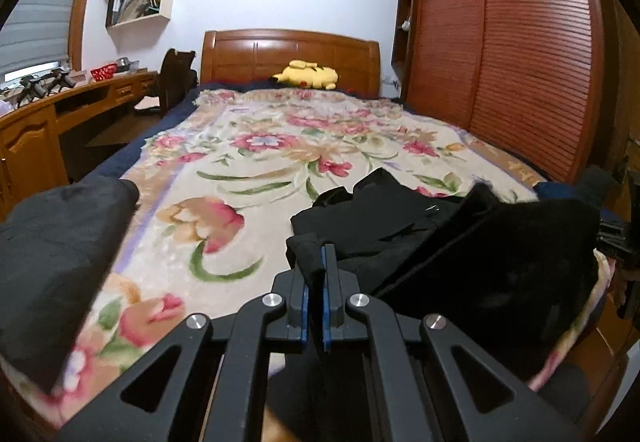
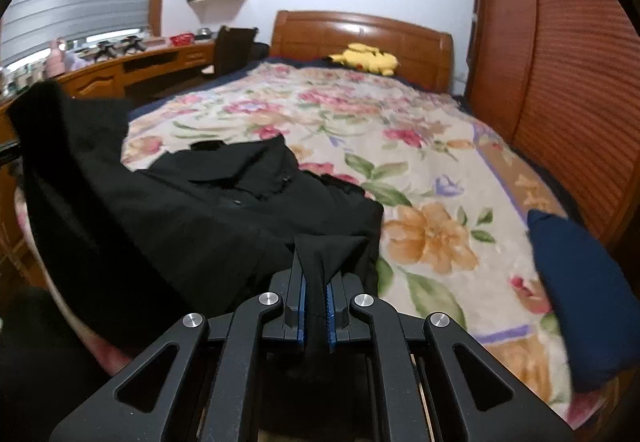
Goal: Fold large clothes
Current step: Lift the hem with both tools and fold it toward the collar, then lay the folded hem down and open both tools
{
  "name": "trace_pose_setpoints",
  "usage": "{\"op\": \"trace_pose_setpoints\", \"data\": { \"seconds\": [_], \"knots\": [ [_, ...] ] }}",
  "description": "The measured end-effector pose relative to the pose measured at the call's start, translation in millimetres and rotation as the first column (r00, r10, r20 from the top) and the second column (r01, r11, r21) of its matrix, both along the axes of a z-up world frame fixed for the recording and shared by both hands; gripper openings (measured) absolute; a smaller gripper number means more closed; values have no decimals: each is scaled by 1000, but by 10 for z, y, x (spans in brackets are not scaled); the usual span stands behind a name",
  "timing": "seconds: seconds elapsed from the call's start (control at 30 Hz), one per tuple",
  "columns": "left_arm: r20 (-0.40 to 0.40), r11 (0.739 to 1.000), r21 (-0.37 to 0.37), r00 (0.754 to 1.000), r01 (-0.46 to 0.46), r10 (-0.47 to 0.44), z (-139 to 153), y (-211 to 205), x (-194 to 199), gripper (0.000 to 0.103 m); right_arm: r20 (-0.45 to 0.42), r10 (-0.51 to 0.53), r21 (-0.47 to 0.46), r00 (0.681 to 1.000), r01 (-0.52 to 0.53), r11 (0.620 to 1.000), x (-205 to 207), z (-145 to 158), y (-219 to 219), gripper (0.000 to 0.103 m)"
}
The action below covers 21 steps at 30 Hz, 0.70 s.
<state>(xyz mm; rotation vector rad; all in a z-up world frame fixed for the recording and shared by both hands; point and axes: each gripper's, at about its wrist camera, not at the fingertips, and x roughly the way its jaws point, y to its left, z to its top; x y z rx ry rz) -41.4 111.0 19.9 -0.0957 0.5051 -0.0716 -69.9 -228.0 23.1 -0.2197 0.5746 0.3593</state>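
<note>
A black collared shirt [image 2: 224,198] lies rumpled on the near part of the floral blanket [image 2: 420,146]. My right gripper [image 2: 316,266] is shut on a pinch of its black cloth, which bunches up between the blue pads. In the left wrist view the same black shirt [image 1: 420,238] spreads to the right, and my left gripper [image 1: 316,258] is shut on another fold of it. The shirt's collar and buttons show in the right wrist view; its lower part is hidden under the grippers.
A dark grey folded garment [image 1: 56,254] lies at the bed's near left, a navy one [image 2: 588,306] at the near right. A yellow plush toy [image 1: 306,74] rests by the wooden headboard [image 1: 288,54]. A desk [image 1: 60,114] runs along the left, a slatted wardrobe [image 1: 520,42] along the right.
</note>
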Motion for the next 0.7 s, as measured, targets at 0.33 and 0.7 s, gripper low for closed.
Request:
{"op": "trace_pose_setpoints", "data": {
  "seconds": [0.33,0.7],
  "knots": [
    [-32,997,72,999,-38,40,91,-48,1068,1,-23,-47,-13,999,46,999,923,-75,8,5],
    [-44,986,141,995,-86,93,109,25,2034,1,-5,-98,-48,995,98,994,2054,69,180,5]
  ]
}}
